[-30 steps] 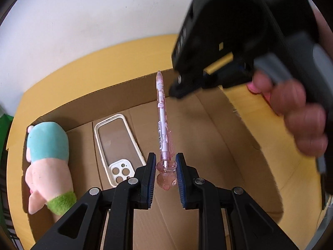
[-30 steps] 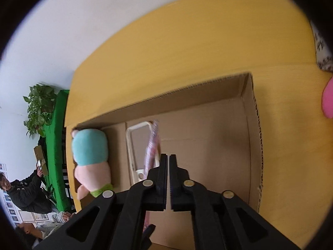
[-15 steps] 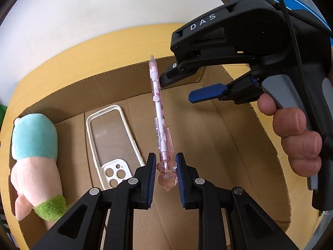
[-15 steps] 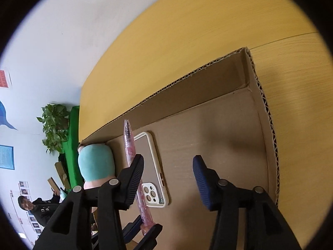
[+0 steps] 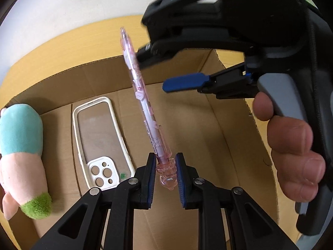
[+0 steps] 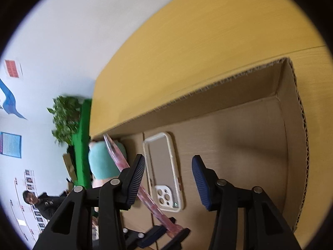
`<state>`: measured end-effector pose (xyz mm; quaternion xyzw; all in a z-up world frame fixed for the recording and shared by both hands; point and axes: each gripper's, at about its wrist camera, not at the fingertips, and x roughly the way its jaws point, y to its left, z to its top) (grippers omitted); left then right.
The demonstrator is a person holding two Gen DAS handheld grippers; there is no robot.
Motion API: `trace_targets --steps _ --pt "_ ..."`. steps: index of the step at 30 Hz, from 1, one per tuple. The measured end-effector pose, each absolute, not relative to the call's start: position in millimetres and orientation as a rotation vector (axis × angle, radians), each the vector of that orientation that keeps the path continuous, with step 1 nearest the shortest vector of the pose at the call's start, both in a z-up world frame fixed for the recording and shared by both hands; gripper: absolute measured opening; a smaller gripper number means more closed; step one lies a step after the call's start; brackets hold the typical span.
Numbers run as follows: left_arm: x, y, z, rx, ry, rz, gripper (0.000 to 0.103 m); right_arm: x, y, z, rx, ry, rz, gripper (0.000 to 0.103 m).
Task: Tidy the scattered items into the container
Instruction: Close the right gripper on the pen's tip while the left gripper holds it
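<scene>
My left gripper (image 5: 165, 171) is shut on the lower end of a pink see-through pen (image 5: 143, 102), which sticks up and away over the open cardboard box (image 5: 87, 77). My right gripper (image 6: 168, 179) stands open above the box with nothing between its fingers. In the right wrist view the pen (image 6: 118, 156) passes behind its left finger, and the left gripper's tips show at the bottom. In the left wrist view the right gripper's blue pad (image 5: 185, 82) hangs to the right of the pen, apart from it.
A white phone case (image 5: 100, 139) lies flat on the box floor, and a plush toy (image 5: 19, 152) with a teal top lies along the left wall. The box sits on a yellow wooden table (image 6: 208, 41). A hand (image 5: 291, 141) holds the right gripper's handle. A person stands far off at the left.
The right gripper has gone from shut to open and come lower over the box. The left gripper has sunk with the pen, which now leans more to the left.
</scene>
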<state>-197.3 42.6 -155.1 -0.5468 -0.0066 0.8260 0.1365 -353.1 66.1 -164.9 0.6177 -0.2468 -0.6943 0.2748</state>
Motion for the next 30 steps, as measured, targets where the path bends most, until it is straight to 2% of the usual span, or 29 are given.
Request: trace_targets --steps 8,16,17,18,19,24,30 --pt "-194 42 -152 -1.567 -0.006 2.39 0.019 -347 89 -139 1.565 -0.732 -1.898 0.048" --pt "-201 41 -155 -1.567 0.011 2.371 0.019 -344 55 -146 1.568 -0.582 -1.798 0.047" --pt "-201 41 -154 -1.568 0.016 2.37 0.019 -345 51 -149 1.581 -0.547 -1.803 0.037" --pt "-201 40 -152 -1.569 0.016 2.368 0.019 -346 48 -153 1.596 -0.512 -1.814 0.018" --pt "-201 40 -153 -1.571 0.015 2.366 0.019 -348 47 -157 1.607 -0.478 -1.828 0.012" --pt "-212 33 -158 -1.609 -0.04 2.344 0.019 -358 42 -164 1.641 -0.381 -1.869 0.009" --pt "-232 23 -174 -1.707 -0.166 2.275 0.02 -373 34 -190 1.752 -0.356 -1.848 0.009"
